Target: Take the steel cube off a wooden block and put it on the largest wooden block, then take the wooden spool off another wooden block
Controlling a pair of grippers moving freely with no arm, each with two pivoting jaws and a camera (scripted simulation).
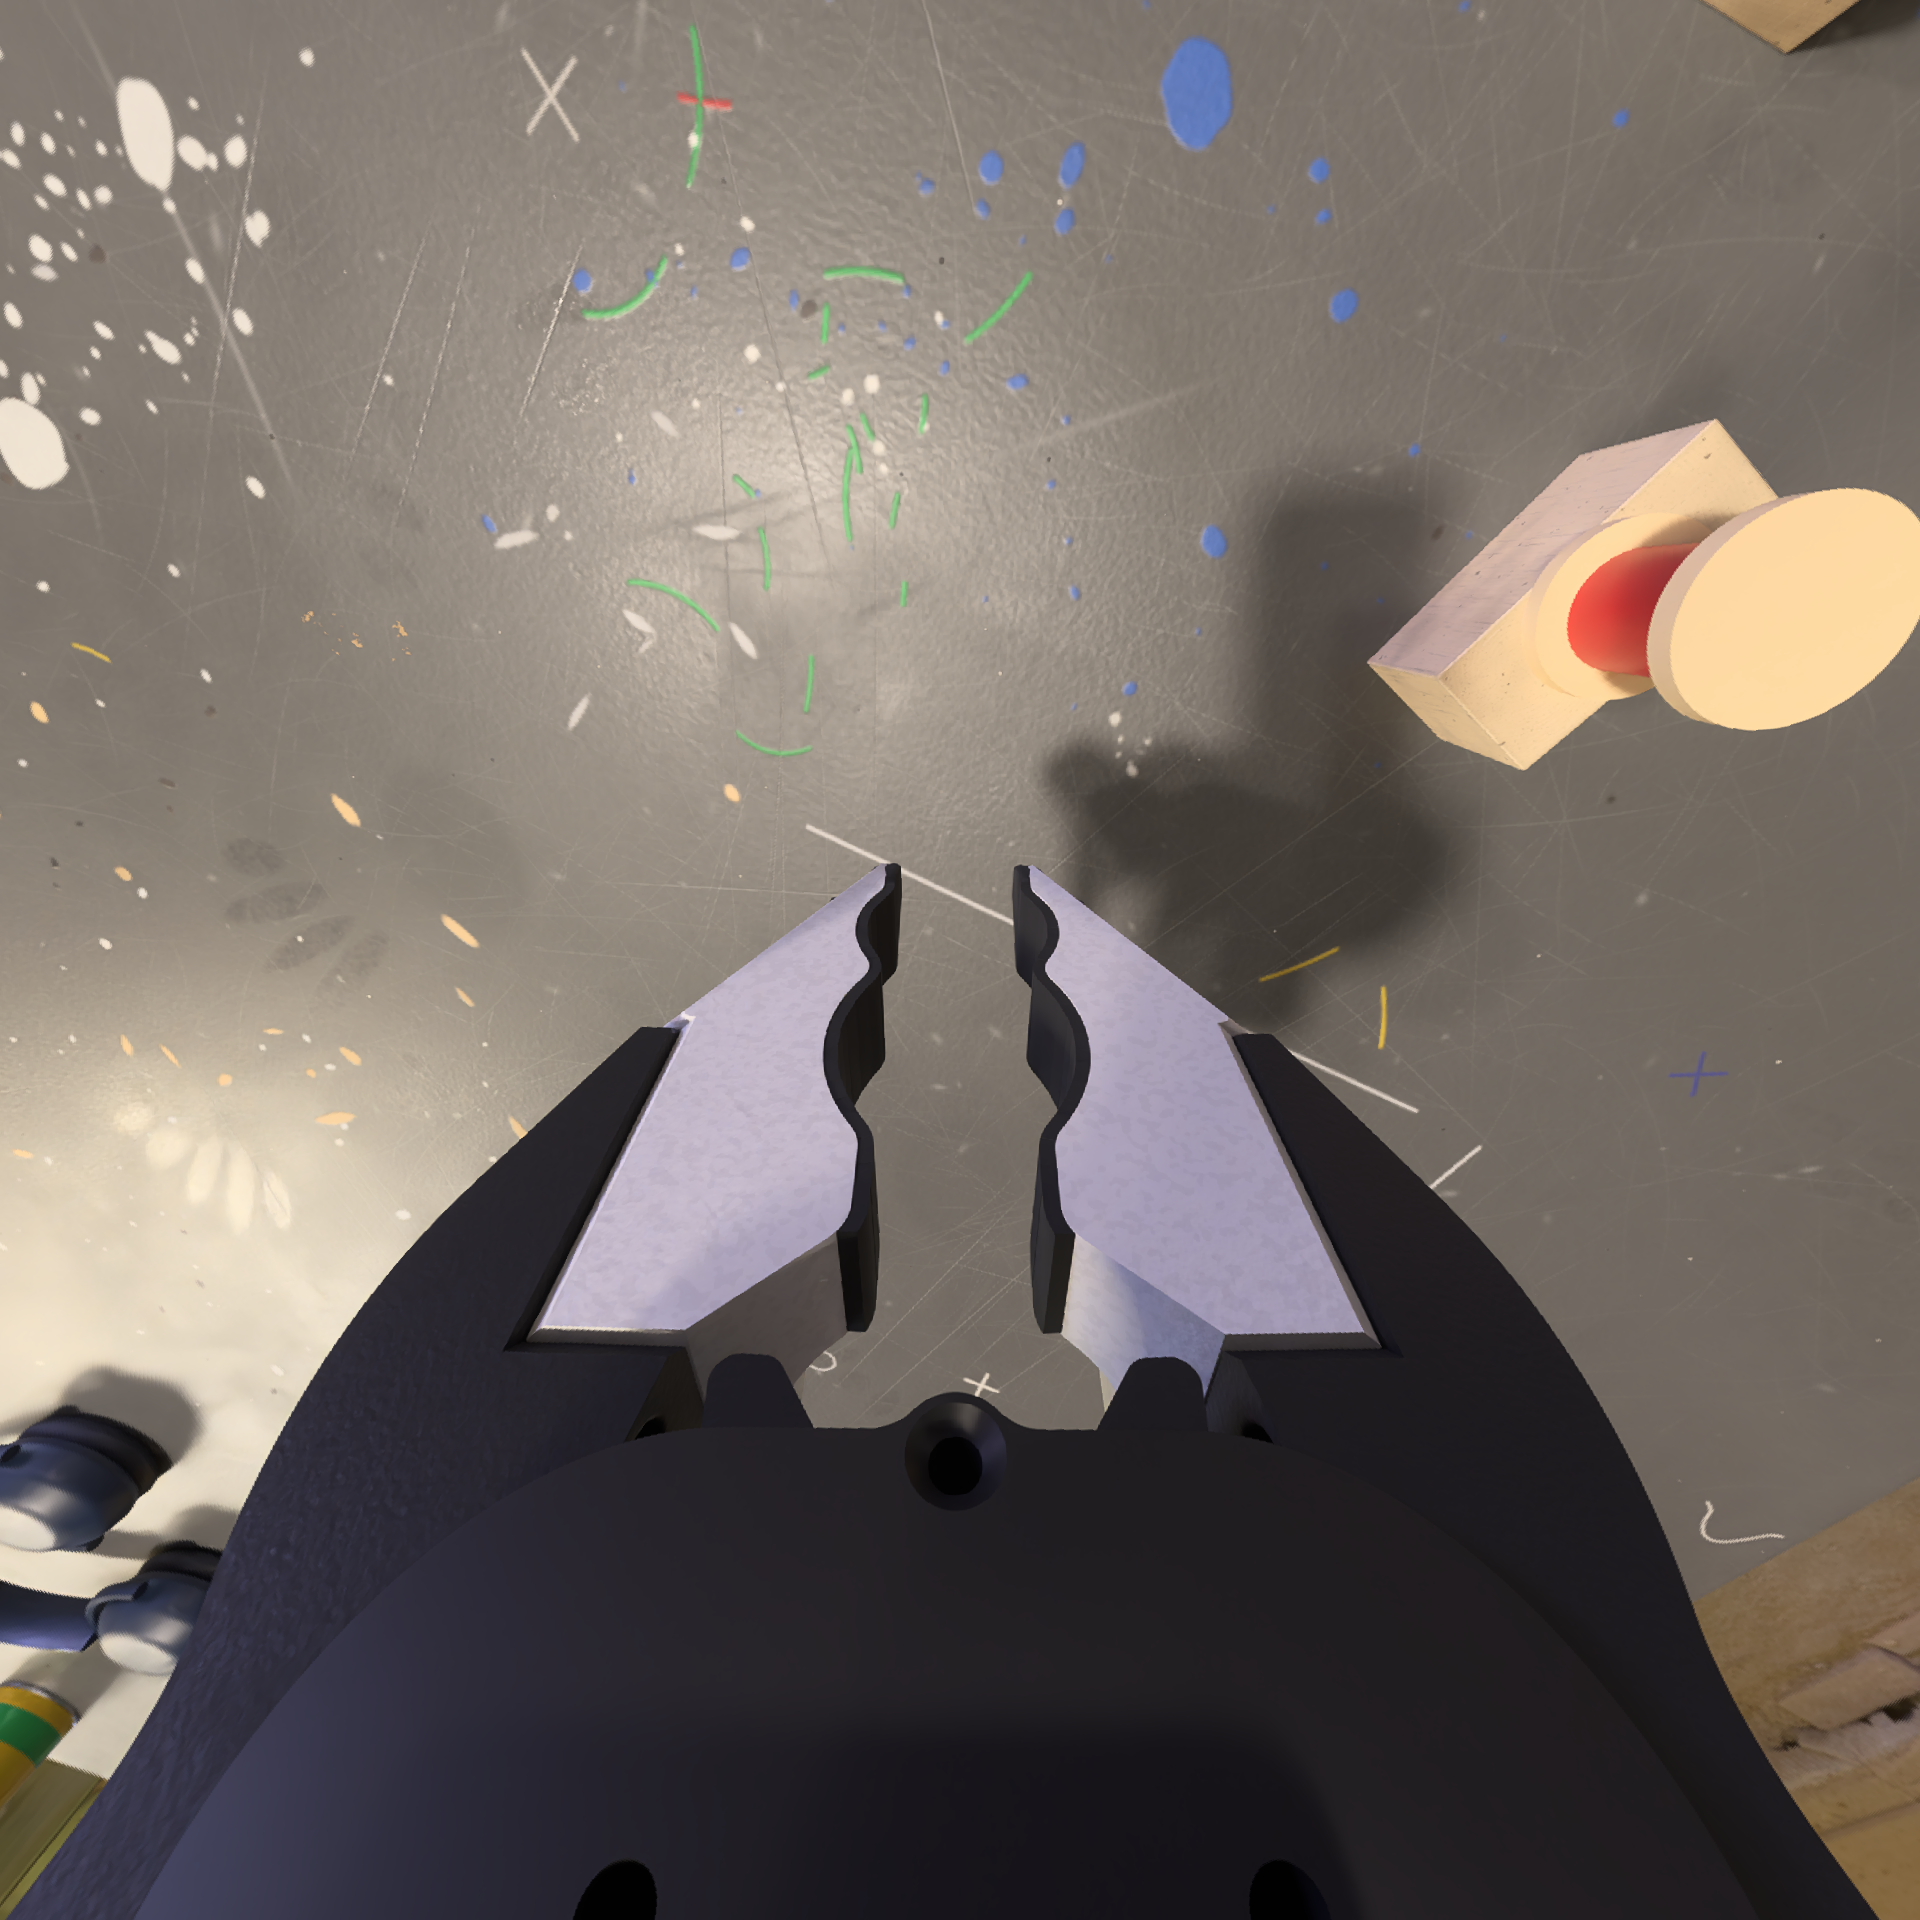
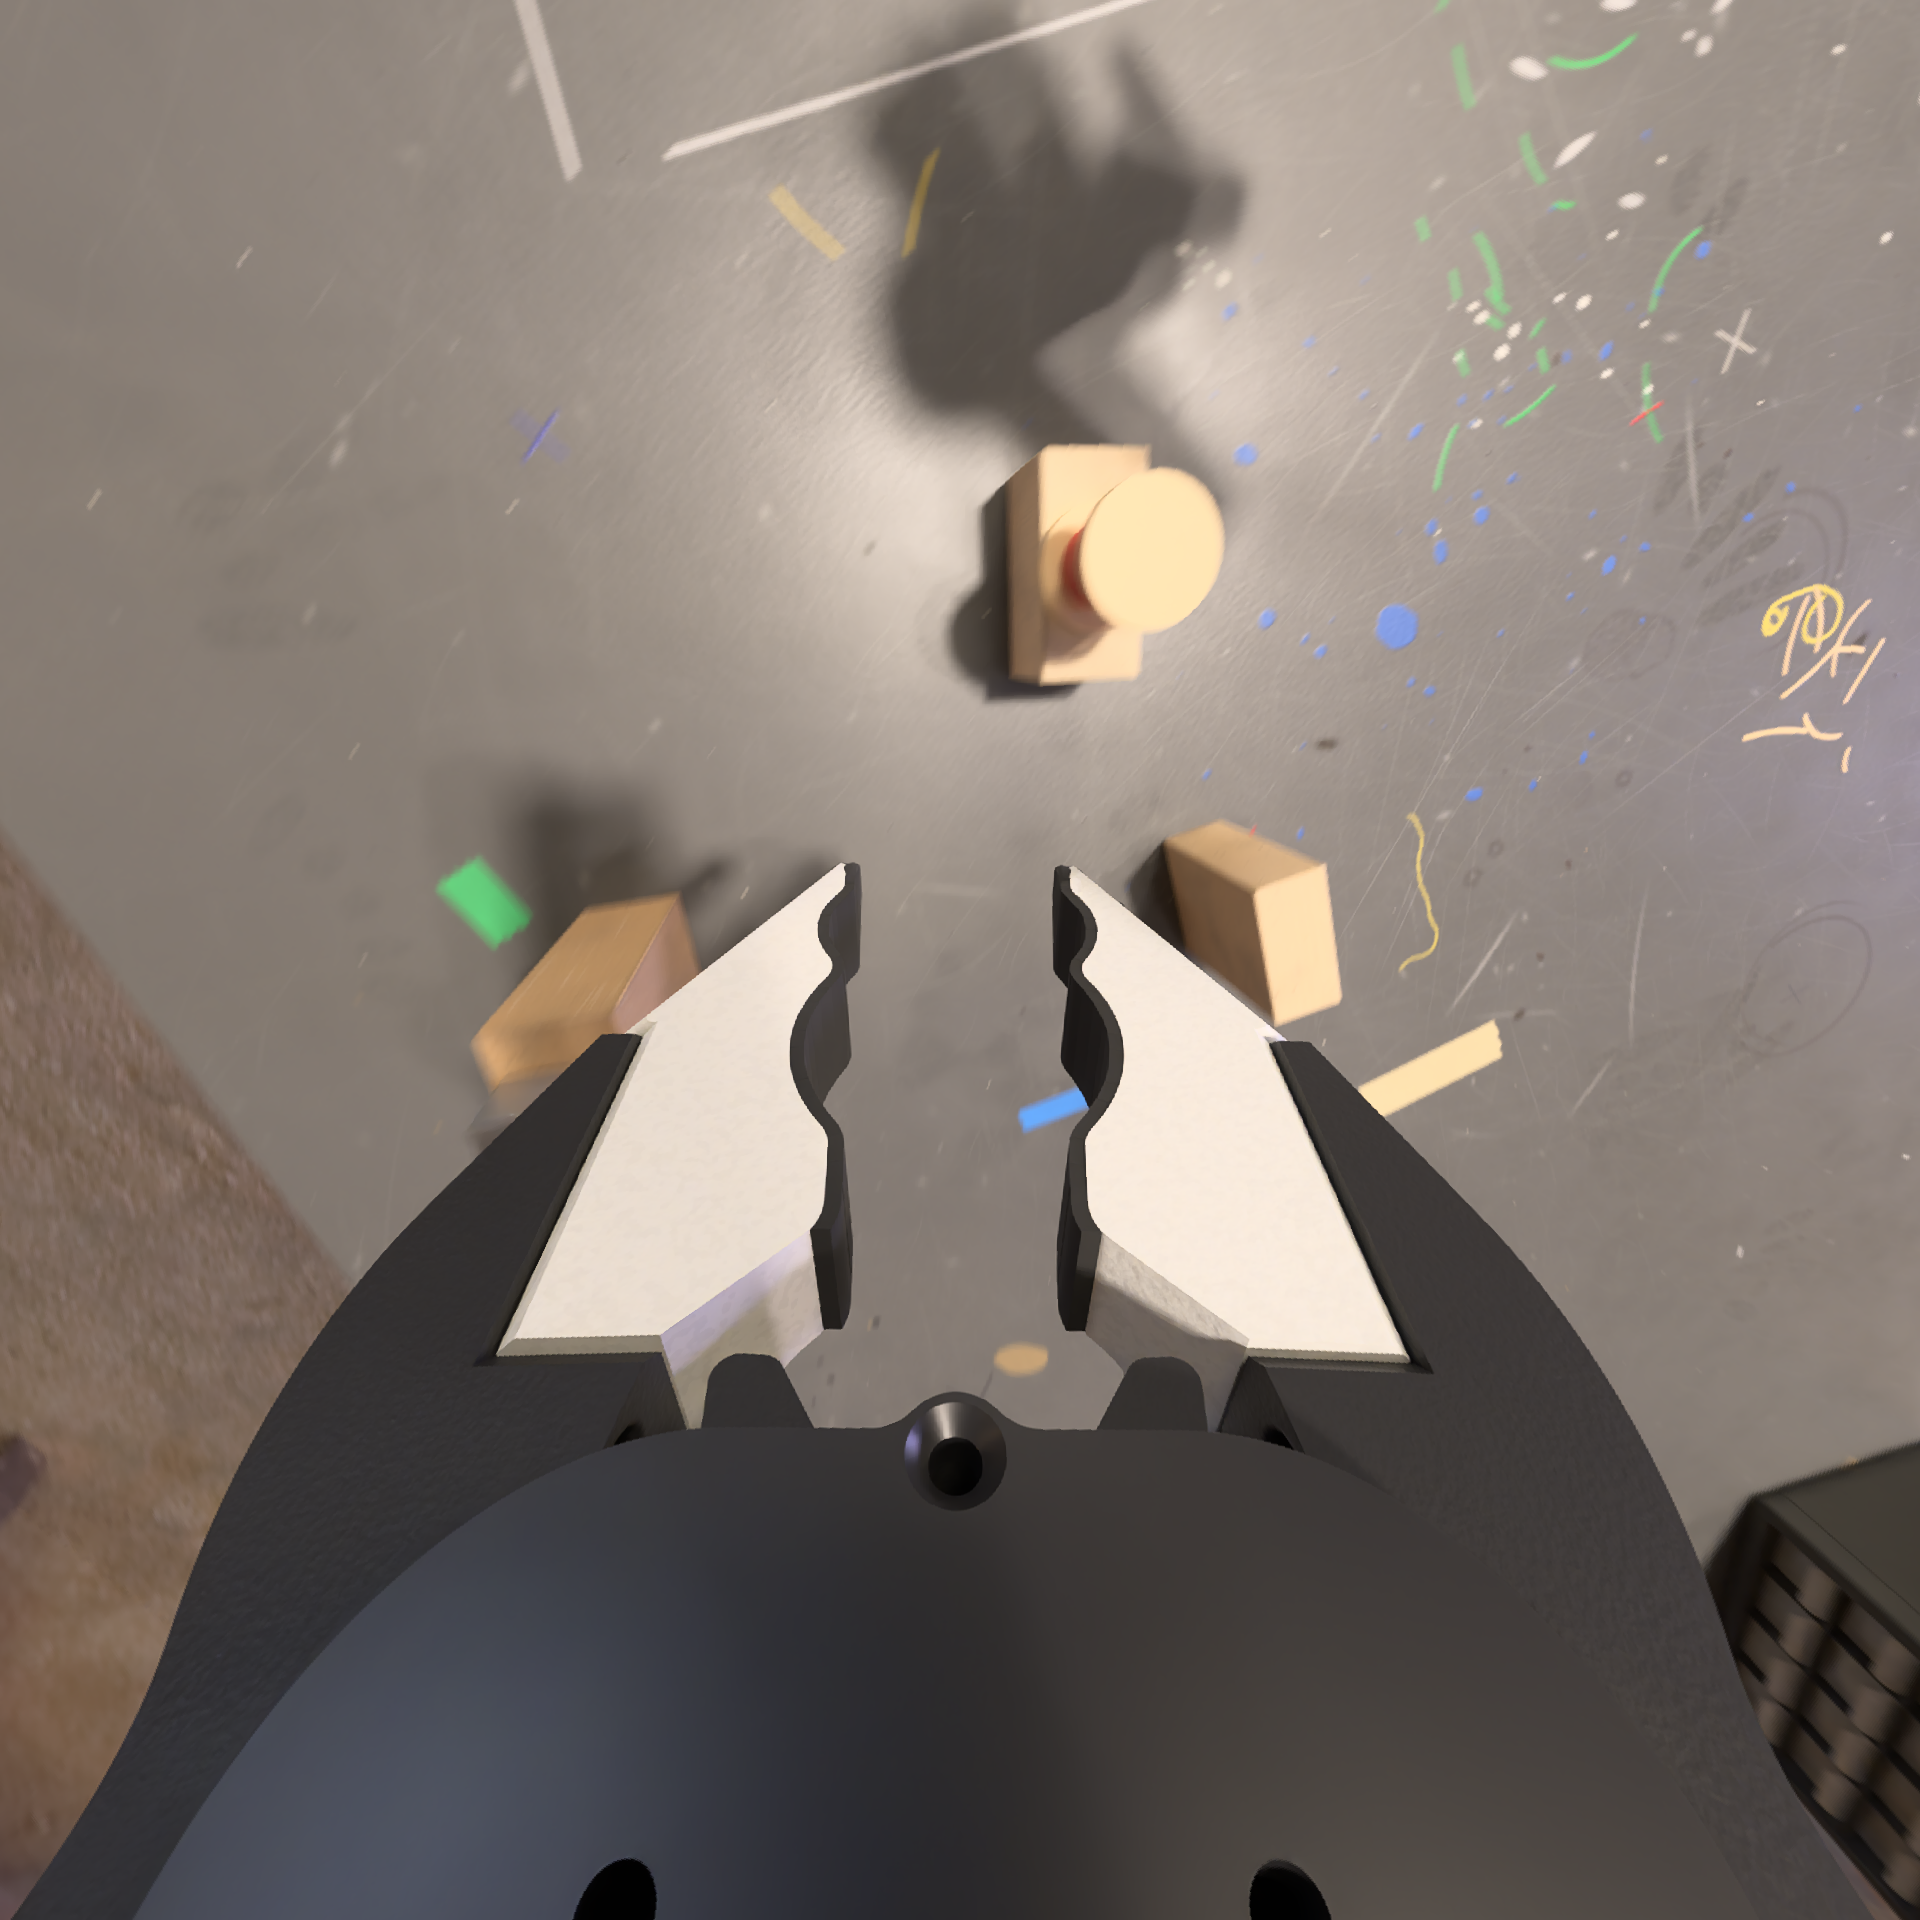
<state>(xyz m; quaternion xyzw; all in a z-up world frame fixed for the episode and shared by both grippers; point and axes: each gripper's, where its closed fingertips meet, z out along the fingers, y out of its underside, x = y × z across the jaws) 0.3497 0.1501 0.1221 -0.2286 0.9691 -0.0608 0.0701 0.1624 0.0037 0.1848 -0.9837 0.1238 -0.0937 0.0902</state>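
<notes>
A wooden spool (image 1: 1782,608) with a red core stands on a small wooden block (image 1: 1496,644) at the right of the left wrist view. My left gripper (image 1: 956,873) is open and empty, above the bare grey surface to the left of the spool. In the right wrist view the spool (image 2: 1148,551) and its block (image 2: 1039,649) lie ahead of my right gripper (image 2: 956,868), which is open and empty. A second wooden block (image 2: 1257,920) lies just right of its fingers. A longer block (image 2: 582,987) lies left, partly hidden by a finger. No steel cube shows.
The grey surface (image 2: 416,520) is spattered with paint and tape marks. A black drawer unit (image 2: 1829,1662) stands at the lower right and a brown strip (image 2: 104,1247) runs along the left. Blue wheel-like parts (image 1: 73,1486) and a can (image 1: 26,1725) sit lower left; a block corner (image 1: 1787,21) shows top right.
</notes>
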